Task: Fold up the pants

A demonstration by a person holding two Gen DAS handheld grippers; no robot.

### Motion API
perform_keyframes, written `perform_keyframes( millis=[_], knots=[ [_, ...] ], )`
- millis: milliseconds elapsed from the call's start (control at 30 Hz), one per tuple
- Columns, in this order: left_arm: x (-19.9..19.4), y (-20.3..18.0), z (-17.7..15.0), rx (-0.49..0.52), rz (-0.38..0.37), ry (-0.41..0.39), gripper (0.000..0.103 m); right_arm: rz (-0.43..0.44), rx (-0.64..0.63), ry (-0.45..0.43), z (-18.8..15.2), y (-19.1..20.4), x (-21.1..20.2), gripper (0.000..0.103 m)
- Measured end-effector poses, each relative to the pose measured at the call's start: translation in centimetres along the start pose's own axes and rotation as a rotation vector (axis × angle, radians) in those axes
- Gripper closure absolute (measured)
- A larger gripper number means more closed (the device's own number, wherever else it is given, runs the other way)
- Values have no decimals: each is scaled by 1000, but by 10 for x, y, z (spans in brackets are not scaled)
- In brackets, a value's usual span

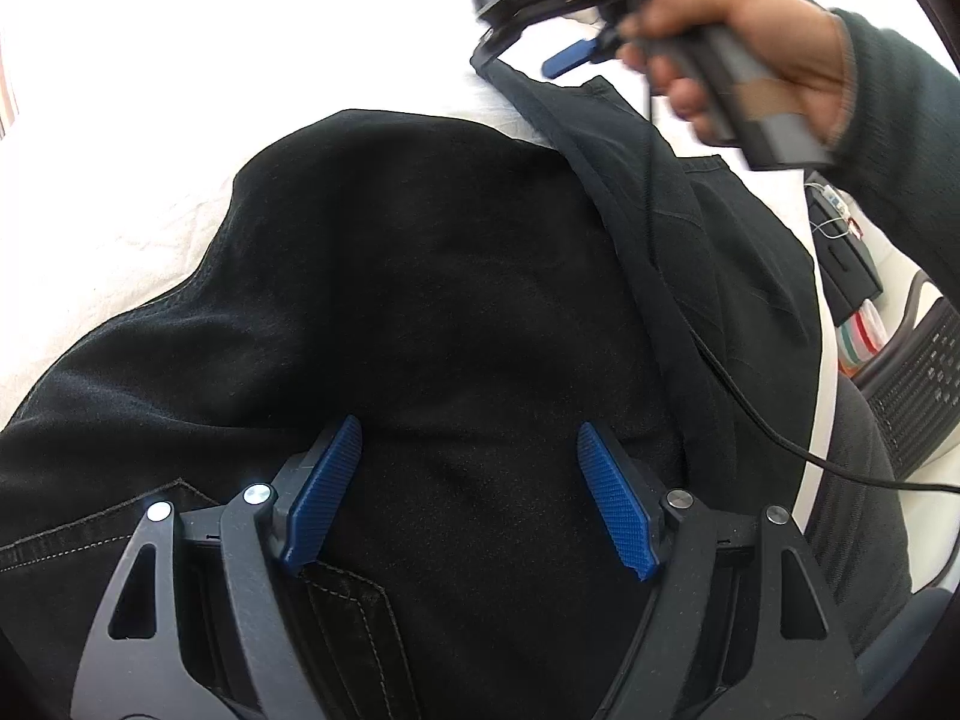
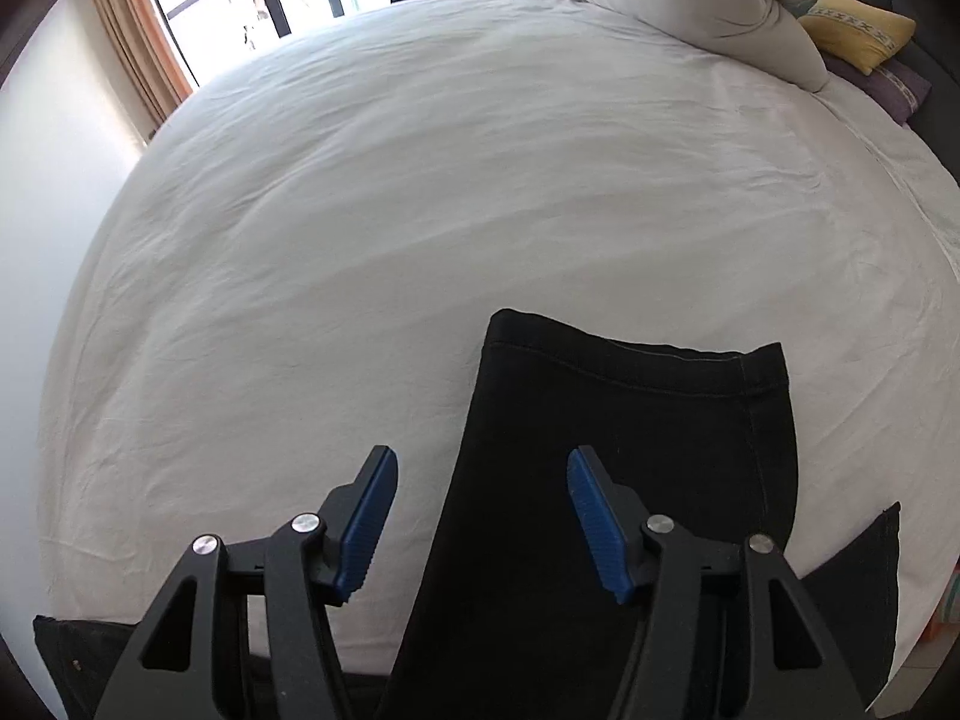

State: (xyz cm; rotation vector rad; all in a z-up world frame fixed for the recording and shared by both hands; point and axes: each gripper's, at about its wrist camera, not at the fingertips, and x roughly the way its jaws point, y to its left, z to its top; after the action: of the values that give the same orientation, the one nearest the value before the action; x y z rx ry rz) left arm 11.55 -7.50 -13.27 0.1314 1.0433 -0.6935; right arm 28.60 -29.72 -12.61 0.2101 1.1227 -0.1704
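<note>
1. Left wrist view: the left gripper (image 1: 468,498) hangs over the black pants (image 1: 432,276), which lie bunched on the white bed sheet (image 1: 120,228). Its jaws stand apart with nothing clamped; cloth lies beneath them, not between the pads.
2. Same view: a hand (image 1: 750,54) carries the right gripper (image 1: 567,57) above the far leg hem. Its jaw state cannot be read here.
3. Right wrist view: the right gripper (image 2: 483,522) is released above a flat pant leg (image 2: 630,450); the hem lies just ahead.
4. Step in hand, as judged: positioning for a fold of the leg end toward the waist.
5. Next move requires lowering both grippers and pinching fabric edges squarely.
6. Containers: none visible. A rolled duvet (image 2: 672,6) lies well apart.
</note>
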Motion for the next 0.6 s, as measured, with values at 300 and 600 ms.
perform_keyframes(
  millis=[300, 600],
  knots=[
    [3, -4, -1, 8, 7, -2, 29, -67, 23, 63, 19, -14, 47, 68],
    [9, -11, -1, 13, 23, 0, 29, 11, 37, -20, 18, -39, 7, 98]
  ],
)
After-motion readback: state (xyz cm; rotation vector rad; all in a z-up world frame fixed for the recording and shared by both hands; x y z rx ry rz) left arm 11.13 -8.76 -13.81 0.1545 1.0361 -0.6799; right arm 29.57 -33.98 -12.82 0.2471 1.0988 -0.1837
